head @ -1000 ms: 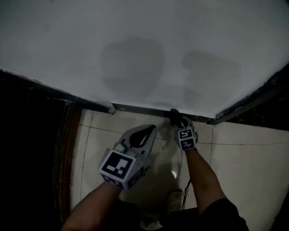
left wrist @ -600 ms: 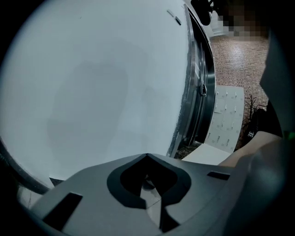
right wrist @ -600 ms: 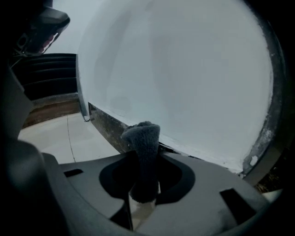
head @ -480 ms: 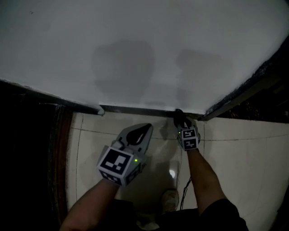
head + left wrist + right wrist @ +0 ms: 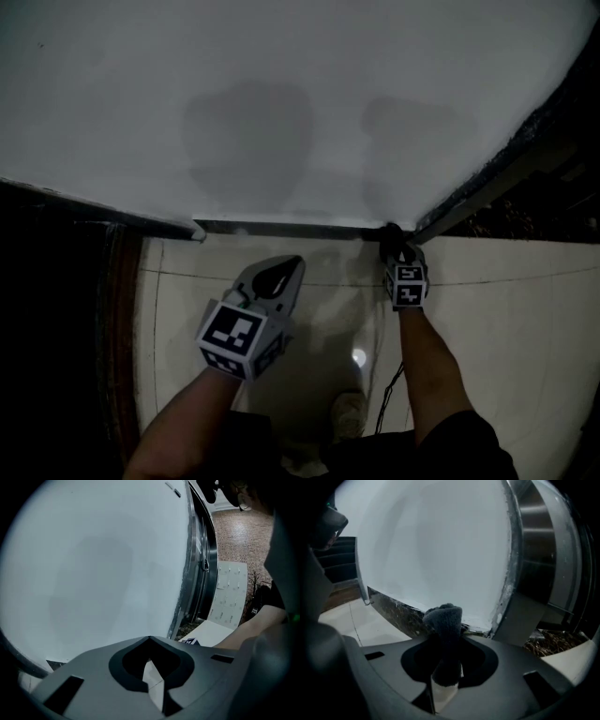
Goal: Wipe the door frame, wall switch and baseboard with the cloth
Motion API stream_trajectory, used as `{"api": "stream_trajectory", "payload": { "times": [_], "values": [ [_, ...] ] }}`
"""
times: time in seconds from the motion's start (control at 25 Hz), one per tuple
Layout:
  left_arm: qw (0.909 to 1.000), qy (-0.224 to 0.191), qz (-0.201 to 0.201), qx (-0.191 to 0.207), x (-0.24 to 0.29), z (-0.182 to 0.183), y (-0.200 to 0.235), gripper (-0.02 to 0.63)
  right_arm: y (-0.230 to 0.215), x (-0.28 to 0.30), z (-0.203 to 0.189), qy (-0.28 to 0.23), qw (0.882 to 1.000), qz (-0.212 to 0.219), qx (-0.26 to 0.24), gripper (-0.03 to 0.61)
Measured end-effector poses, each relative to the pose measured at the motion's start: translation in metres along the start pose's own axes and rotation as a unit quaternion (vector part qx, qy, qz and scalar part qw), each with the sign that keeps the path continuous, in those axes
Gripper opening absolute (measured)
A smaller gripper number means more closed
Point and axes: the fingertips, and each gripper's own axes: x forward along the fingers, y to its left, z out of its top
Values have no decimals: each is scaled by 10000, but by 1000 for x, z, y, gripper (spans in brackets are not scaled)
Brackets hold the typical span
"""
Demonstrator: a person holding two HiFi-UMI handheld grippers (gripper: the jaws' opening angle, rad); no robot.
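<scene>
The right gripper [image 5: 395, 246], jaws clamped on the cloth [image 5: 443, 620], has slid right along the baseboard [image 5: 281, 226] to its end by the door frame [image 5: 487, 187], middle right; that strip looks nearly wiped; the left gripper [image 5: 283, 270], lower left, has its jaws together, holding nothing.

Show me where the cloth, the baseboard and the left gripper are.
cloth [image 5: 443, 616], right gripper view, bunched top end.
baseboard [image 5: 393, 610], right gripper view, dark face.
left gripper [image 5: 292, 265], head view, between its fingertips.
</scene>
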Motion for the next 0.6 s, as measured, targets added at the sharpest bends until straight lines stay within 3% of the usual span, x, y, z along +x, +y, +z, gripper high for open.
{"api": "stream_trajectory", "payload": {
  "times": [0.16, 0.32, 0.44, 0.6],
  "values": [
    [9999, 99, 40, 78, -1, -4, 2, 2, -17, -4, -8, 73, 9996, -223, 187, 89],
    [9999, 52, 19, 104, -9, -1, 6, 2, -20, -10, -8, 97, 9993, -352, -3, 89],
    [9999, -14, 89, 49, -18, 6, 12, 2, 10, -20, -6, 30, 9995, 22, -302, 89],
    [9996, -70, 207, -151, -30, 10, 26, 2, 98, -28, 3, -124, 9895, 917, -1110, 89]
  ]
}}
